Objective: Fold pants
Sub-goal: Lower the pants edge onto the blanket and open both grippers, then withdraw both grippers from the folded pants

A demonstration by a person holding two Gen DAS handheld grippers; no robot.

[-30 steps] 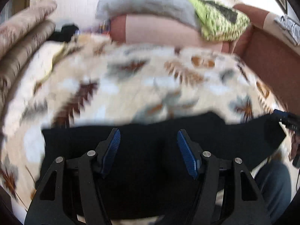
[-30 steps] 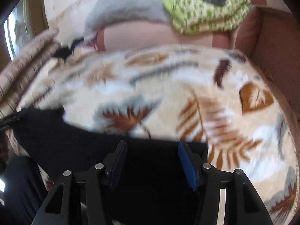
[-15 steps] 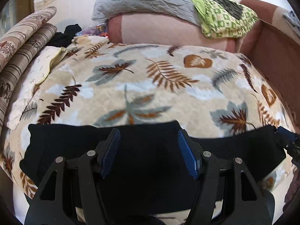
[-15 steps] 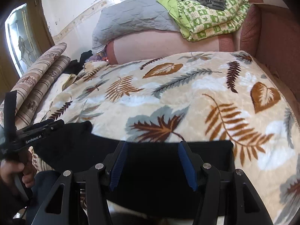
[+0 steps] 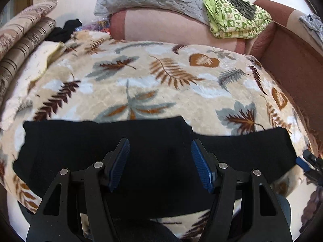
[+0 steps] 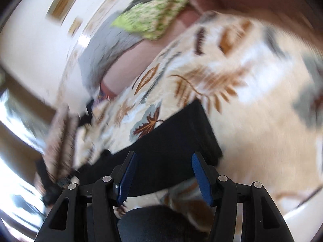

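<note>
I judge the fold is partly done: the black cloth pants [image 5: 153, 153] lie as a long flat band across the near edge of the bed's beige leaf-print fleece blanket [image 5: 161, 84], and both my left gripper [image 5: 158, 161] and right gripper [image 6: 162, 171] hover over them with fingers spread, holding nothing. Next I'd pinch one short end, perhaps the right one [image 6: 203, 133], and carry it across. Beyond the band's far edge the blanket lies bare up to the pink bolster cushion [image 5: 177, 28], leaving room to move.
</note>
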